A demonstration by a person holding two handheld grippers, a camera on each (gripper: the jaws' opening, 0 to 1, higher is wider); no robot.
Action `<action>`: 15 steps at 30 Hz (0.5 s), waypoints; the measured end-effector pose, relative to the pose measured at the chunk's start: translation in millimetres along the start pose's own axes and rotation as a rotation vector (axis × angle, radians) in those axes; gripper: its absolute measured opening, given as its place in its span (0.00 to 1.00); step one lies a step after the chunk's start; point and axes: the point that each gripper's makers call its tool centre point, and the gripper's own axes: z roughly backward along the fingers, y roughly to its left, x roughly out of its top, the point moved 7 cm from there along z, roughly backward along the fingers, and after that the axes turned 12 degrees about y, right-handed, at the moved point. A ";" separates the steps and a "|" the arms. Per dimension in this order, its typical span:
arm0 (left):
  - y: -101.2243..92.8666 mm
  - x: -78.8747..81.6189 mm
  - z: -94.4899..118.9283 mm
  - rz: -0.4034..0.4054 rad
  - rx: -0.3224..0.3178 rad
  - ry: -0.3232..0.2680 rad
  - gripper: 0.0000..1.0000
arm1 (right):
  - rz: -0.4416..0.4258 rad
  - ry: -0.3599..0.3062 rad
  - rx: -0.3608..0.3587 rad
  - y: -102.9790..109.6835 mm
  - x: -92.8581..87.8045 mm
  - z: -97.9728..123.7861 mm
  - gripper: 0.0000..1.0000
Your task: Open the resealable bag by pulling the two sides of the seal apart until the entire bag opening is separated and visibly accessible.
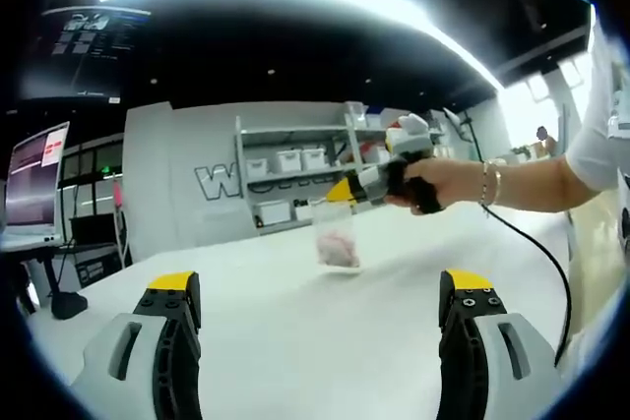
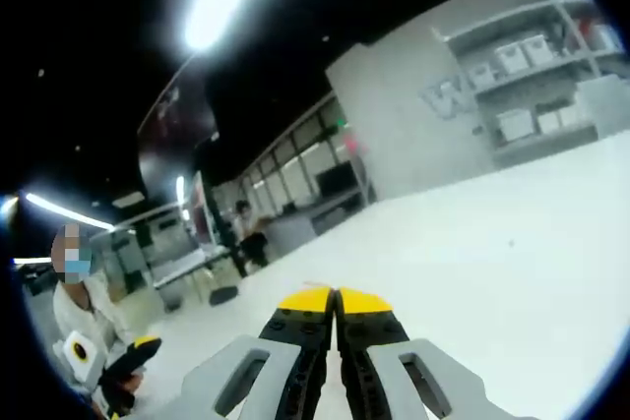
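My left gripper (image 1: 320,327) stands wide open with nothing between its yellow-tipped jaws, low over the white table (image 1: 295,341). Ahead of it, in the left gripper view, my right gripper (image 1: 345,191) comes in from the right, carried by my hand (image 1: 433,184), and the resealable bag (image 1: 335,238) hangs from its tip just over the tabletop, clear plastic with something pale pink gathered at the bottom. In the right gripper view the jaws are pressed together with no gap; I read them as pinched on the bag's top edge, though the film itself is barely a thin pale line at the yellow tips there.

The bag looks light and limp, thin slick film that will crumple and slide unless pinched hard, and the contents weigh the bottom down so it hangs straight. I judge the seal not yet parted: the top looks narrow, but it is too small to be sure. The place to take hold is the free lip of the opening just above the seal, on the side opposite the one already held, near the middle of its width, so the pull peels the zip apart and does not tear the film

Shelves with white bins (image 1: 295,159) stand against the grey wall beyond
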 end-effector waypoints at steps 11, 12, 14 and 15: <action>4.7 -4.5 -1.2 0.009 0.011 0.039 1.00 | -0.015 0.013 -0.026 -10.1 5.0 -13.3 0.00; 5.2 -4.7 -1.4 0.008 0.010 0.042 1.00 | -0.017 0.010 -0.029 -10.1 4.6 -12.8 0.00; 5.6 -4.7 -1.1 0.006 0.009 0.045 1.00 | -0.020 0.005 -0.034 -12.1 7.2 -14.2 0.00; 6.0 -4.6 -0.9 0.004 0.010 0.046 1.00 | -0.023 0.004 -0.035 -13.5 8.7 -15.6 0.00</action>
